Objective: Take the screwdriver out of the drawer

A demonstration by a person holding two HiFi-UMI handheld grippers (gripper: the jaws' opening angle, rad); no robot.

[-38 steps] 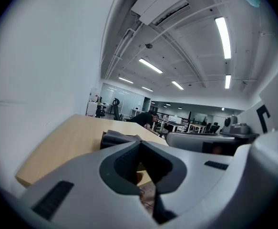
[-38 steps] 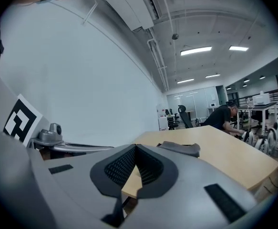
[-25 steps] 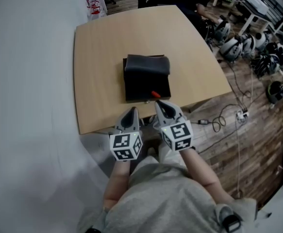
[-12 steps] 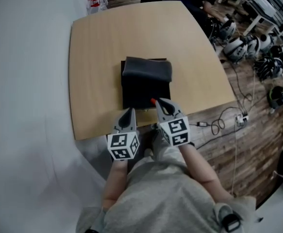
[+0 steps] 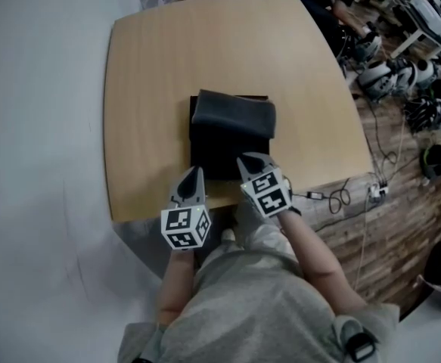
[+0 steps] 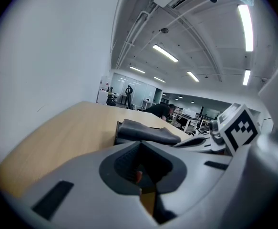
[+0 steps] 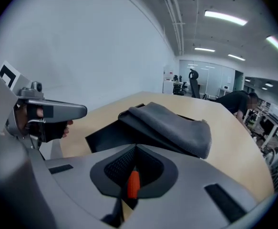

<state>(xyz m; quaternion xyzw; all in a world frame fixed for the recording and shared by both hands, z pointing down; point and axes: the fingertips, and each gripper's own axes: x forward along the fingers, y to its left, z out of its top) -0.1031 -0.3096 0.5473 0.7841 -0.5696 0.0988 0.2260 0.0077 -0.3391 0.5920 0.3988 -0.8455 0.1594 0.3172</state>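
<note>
A black drawer box sits mid-table with a dark grey cloth draped over its far part. My right gripper hovers at the box's near right corner, shut on the screwdriver. Only the orange handle shows, in the hollow behind the closed jaws. The head view hides the tool. My left gripper is beside it at the table's front edge, jaws together. A small orange speck sits in its hollow; I cannot tell what it is. The cloth lies ahead of both grippers.
The light wooden table has a grey wall-side floor to its left. Cables and a power strip lie on the wood floor at right, with helmets and gear beyond. A person bends over desks at the far side.
Both grippers have drawn back and down toward the table's front edge. The orange tip seen at the right gripper's nose earlier is hidden in the head view now.
</note>
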